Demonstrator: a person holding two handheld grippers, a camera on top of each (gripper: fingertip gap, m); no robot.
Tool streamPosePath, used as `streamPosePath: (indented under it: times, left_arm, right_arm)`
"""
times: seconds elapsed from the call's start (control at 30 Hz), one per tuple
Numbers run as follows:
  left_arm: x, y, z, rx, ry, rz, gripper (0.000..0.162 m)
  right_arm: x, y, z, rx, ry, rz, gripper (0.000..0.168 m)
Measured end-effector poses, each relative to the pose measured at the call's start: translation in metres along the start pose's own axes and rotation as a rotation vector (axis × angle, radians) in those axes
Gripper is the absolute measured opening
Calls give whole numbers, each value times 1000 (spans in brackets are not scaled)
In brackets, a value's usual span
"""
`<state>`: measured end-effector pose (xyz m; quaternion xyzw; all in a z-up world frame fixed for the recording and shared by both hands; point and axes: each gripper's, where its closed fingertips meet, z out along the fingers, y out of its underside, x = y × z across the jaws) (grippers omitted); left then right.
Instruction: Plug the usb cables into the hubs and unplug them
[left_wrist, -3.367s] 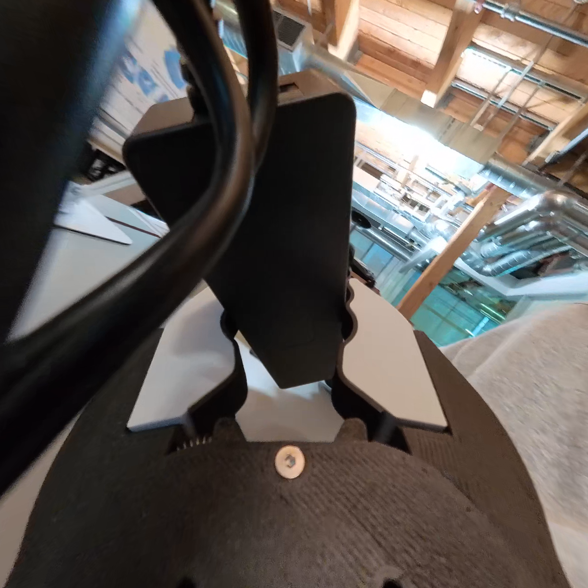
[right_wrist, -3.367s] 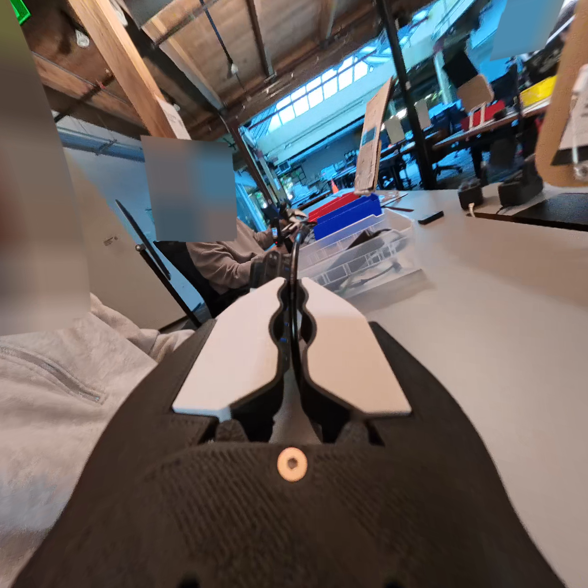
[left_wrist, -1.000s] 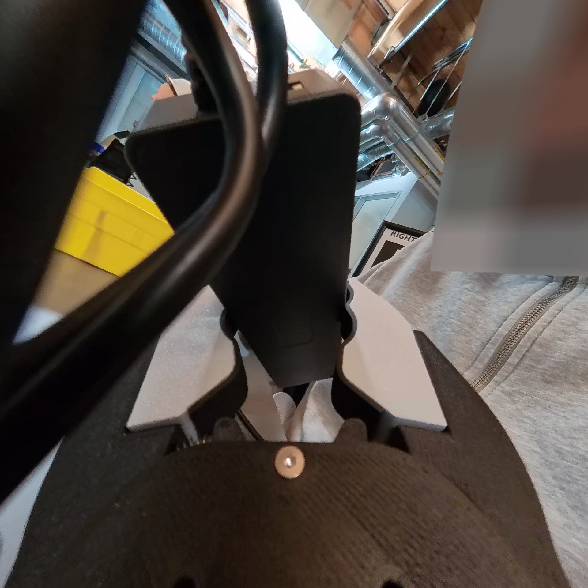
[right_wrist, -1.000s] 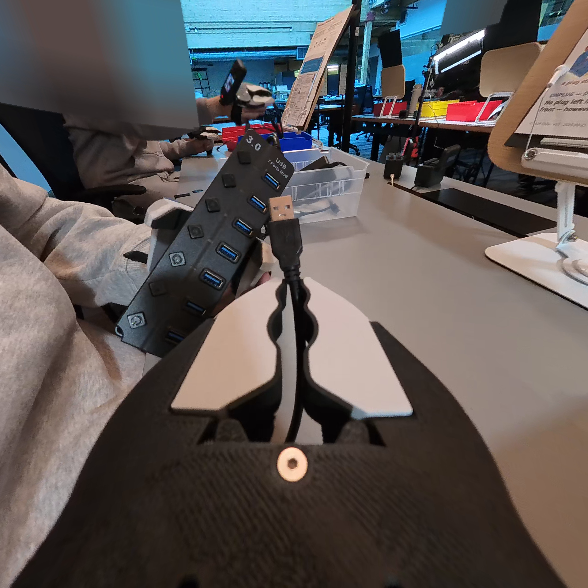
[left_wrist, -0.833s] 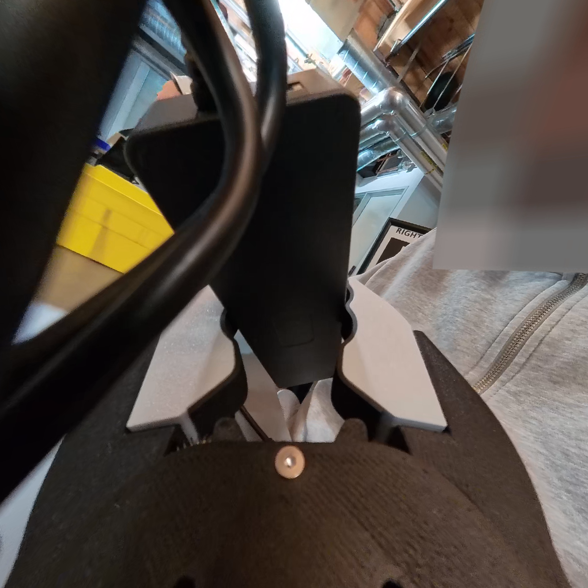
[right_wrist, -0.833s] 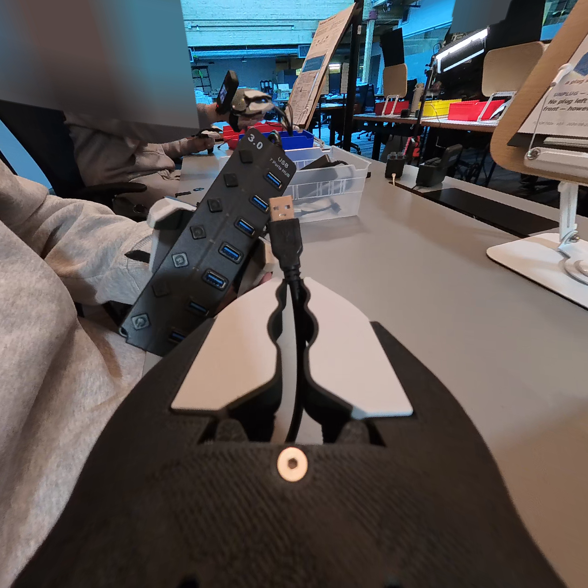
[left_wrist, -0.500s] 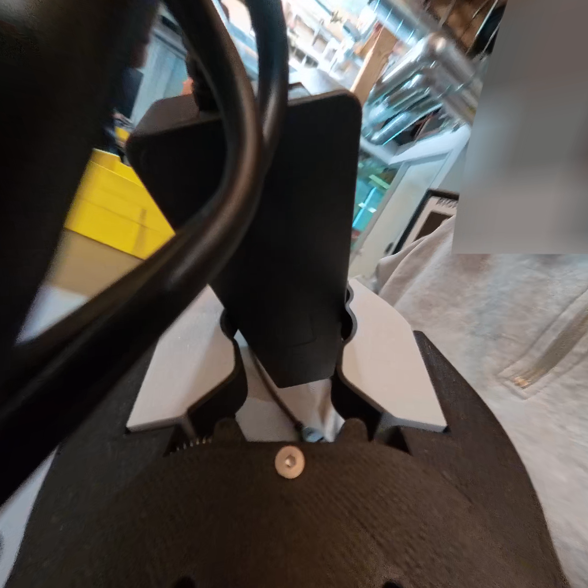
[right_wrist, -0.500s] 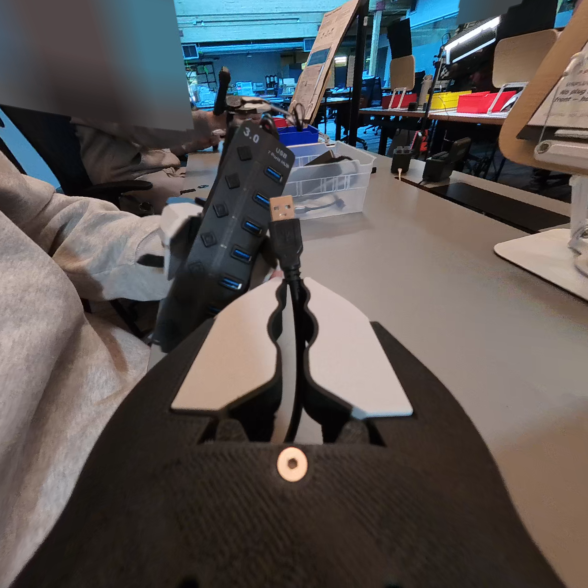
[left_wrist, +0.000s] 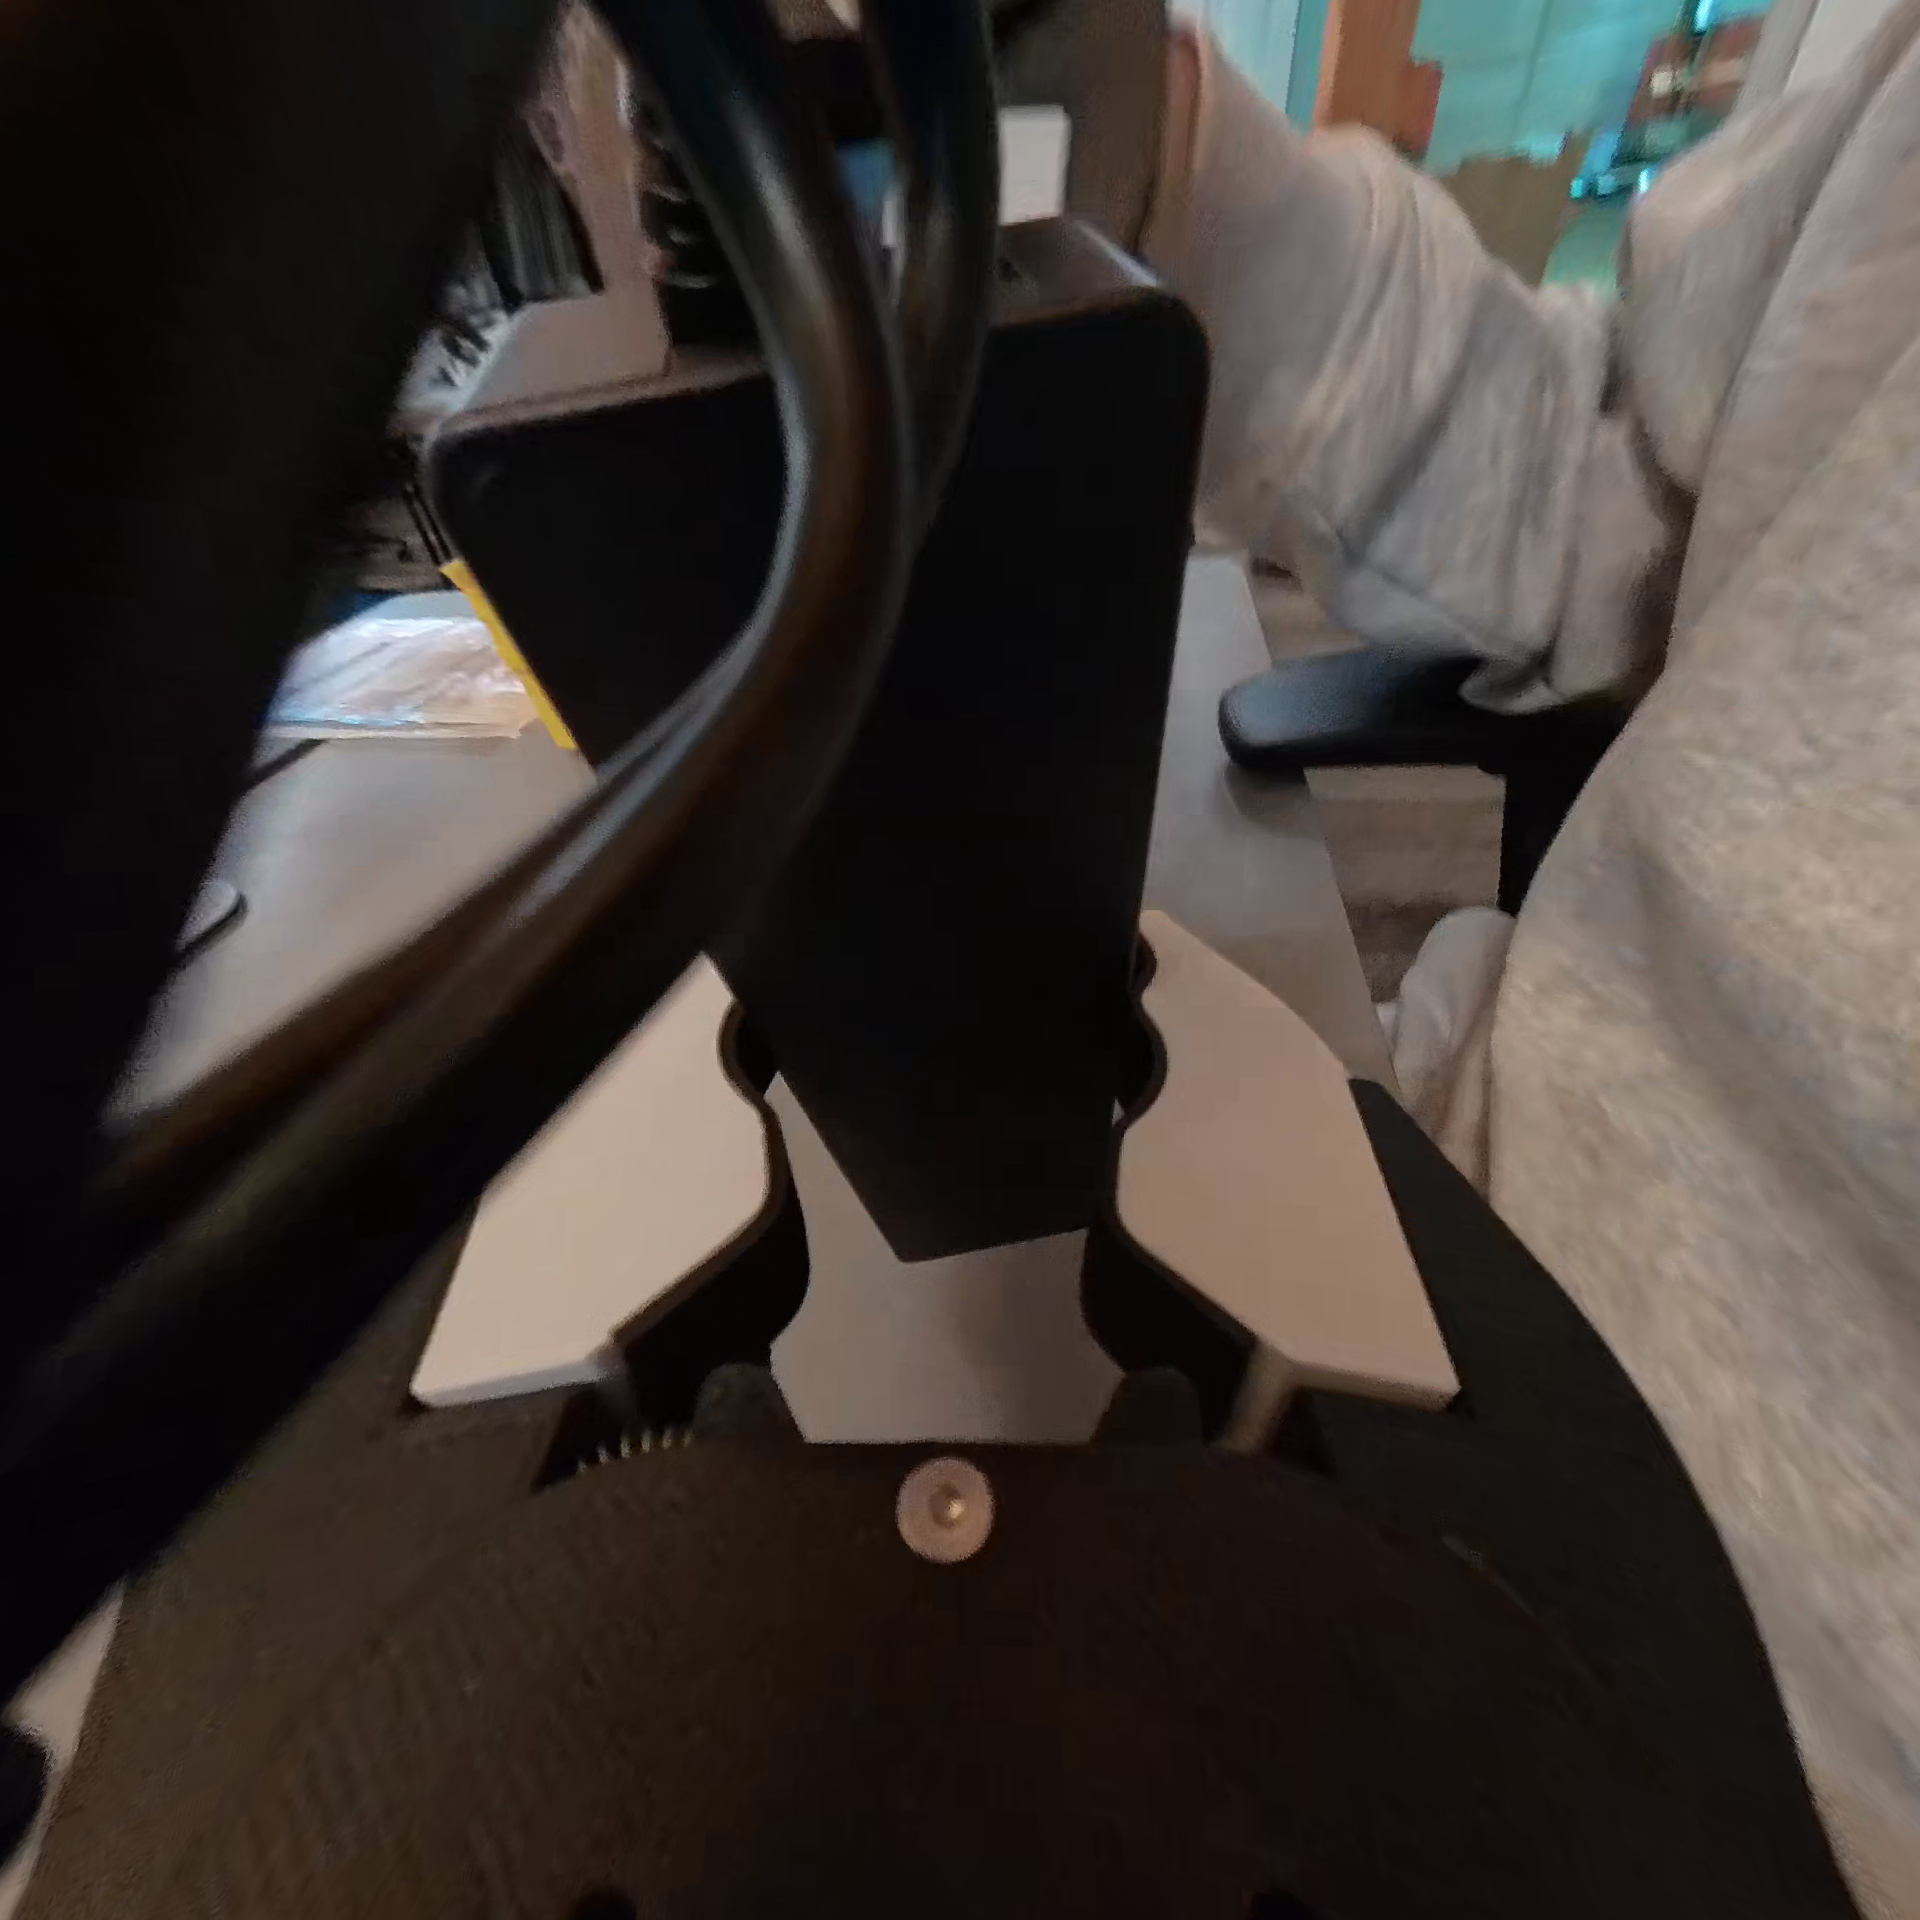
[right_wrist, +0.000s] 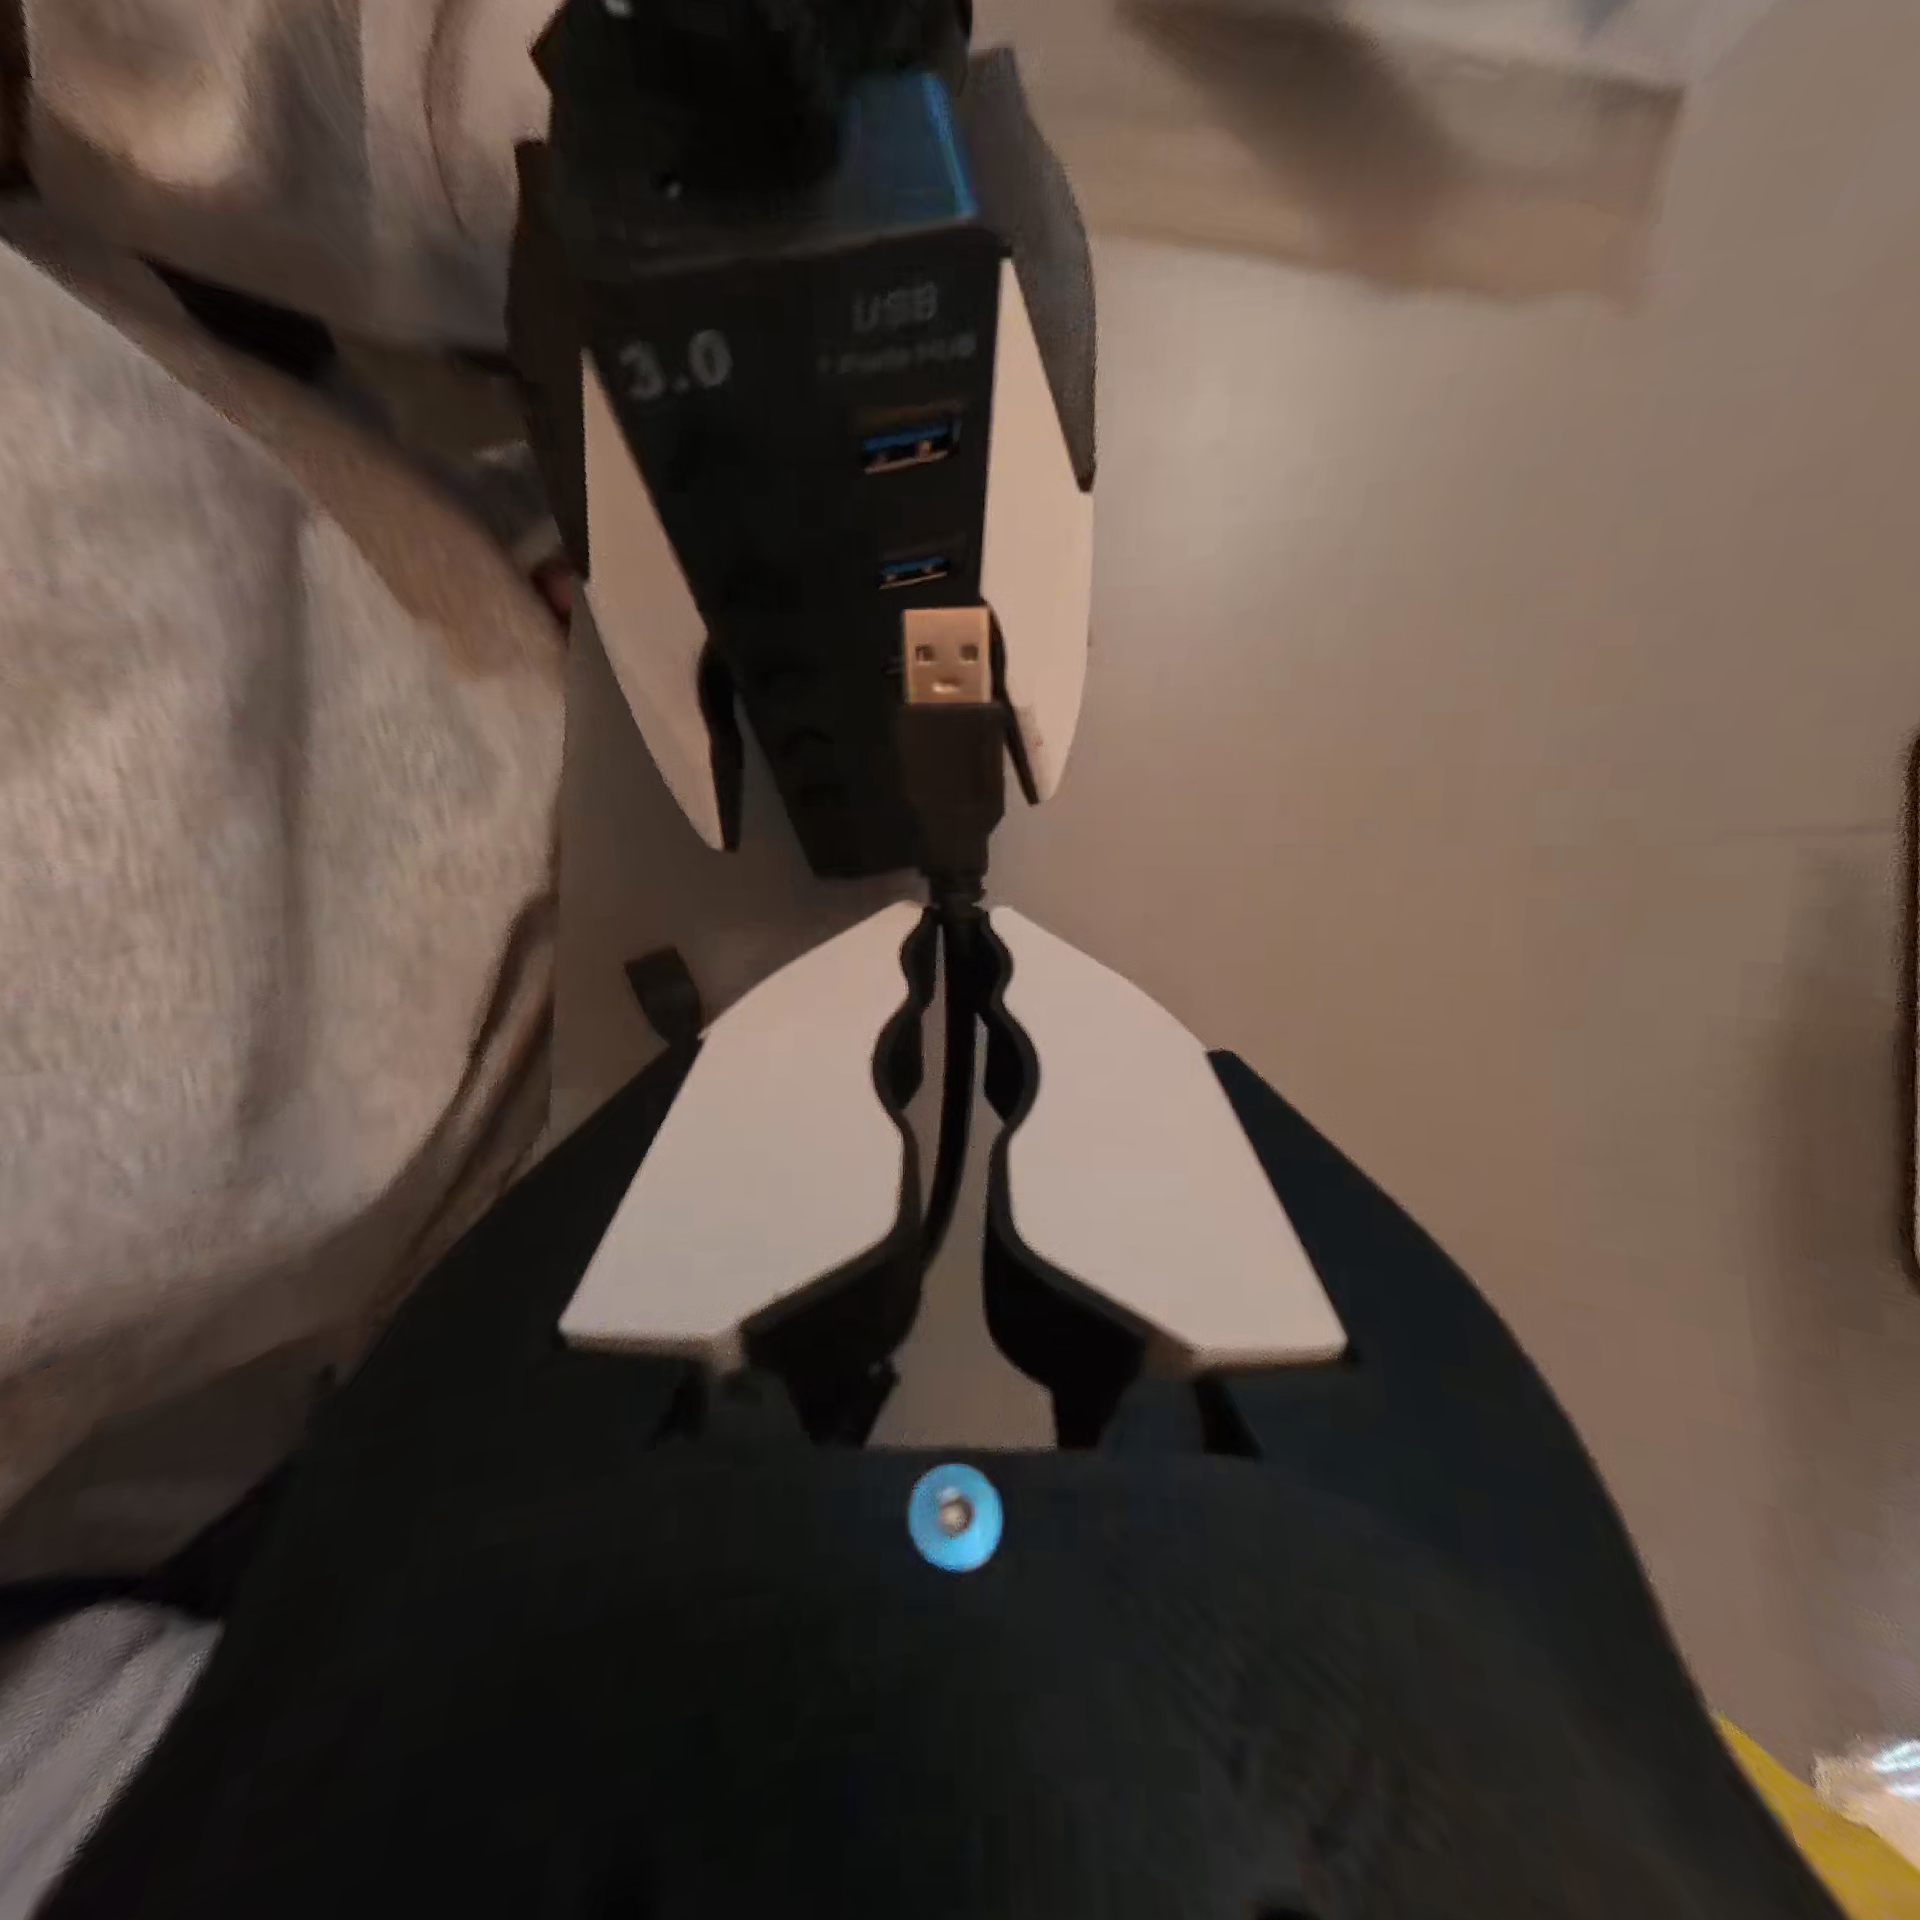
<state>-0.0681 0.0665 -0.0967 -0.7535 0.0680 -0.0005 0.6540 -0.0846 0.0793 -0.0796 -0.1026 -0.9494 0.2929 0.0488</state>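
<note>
Only right wrist view shows hub (right_wrist: 800, 499) ports (right_wrist: 907, 441).

I am holding a long black plastic USB hub (right_wrist: 790, 520) upright, its face with a column of blue ports and square buttons turned toward the other camera; its plain black back (left_wrist: 935, 790) is filling the left wrist view. I am presenting a black USB cable (right_wrist: 951, 1039) whose bare metal plug (right_wrist: 943, 670) is pointing up, just before the hub's ports, not inserted.
</note>
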Motion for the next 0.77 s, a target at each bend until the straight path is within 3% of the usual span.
streamPosePath:
  times: [0.13, 0.4, 0.77]
  left_arm:
    - [15, 6, 2, -83, 71, 13, 63]
    - [22, 25, 2, -189, 107, 28, 64]
    - [29, 31, 4, -209, 133, 21, 64]
  right_arm:
    - [-14, 2, -1, -90, -127, 27, 6]
    - [-27, 3, -5, -89, -153, 10, 6]
    - [-30, 15, 2, -177, -143, 25, 6]
